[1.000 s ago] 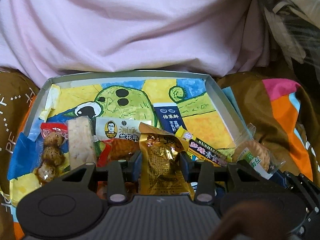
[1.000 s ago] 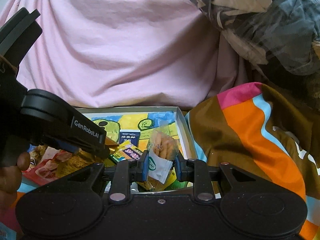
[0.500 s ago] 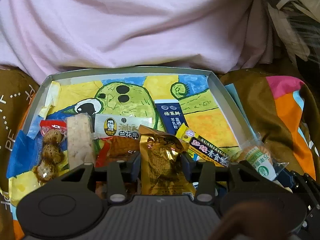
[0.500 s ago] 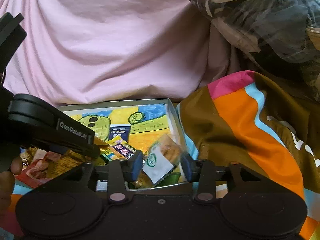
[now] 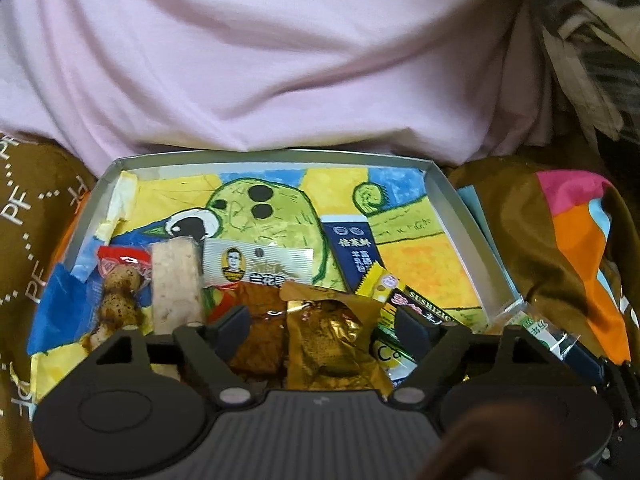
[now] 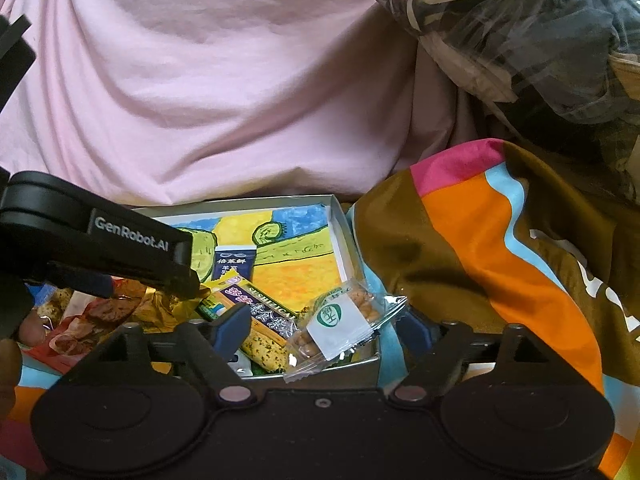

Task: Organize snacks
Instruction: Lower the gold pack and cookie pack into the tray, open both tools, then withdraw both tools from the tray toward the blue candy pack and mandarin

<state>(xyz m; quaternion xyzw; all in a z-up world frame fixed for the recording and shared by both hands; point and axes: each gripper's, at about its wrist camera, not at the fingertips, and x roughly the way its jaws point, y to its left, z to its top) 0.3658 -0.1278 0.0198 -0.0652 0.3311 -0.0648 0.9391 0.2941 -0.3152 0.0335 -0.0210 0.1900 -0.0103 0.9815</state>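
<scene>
Snacks are gathered low in frame inside the tray (image 5: 452,196). Both grippers, left gripper (image 5: 320,330) and right gripper (image 6: 324,330), are spread apart, nothing clamped. The clear packet (image 6: 340,326) perched on the tray's corner should be nudged fully inside.

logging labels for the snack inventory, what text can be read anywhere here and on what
"GenRobot.AI": side of the left tongs.
"SUSHIZICAI": edge of the yellow snack bar.
"PF": brown patterned cloth.
Chinese print on the dark blue packet, white portrait packet and clear cracker bag: too blurred to quote.
</scene>
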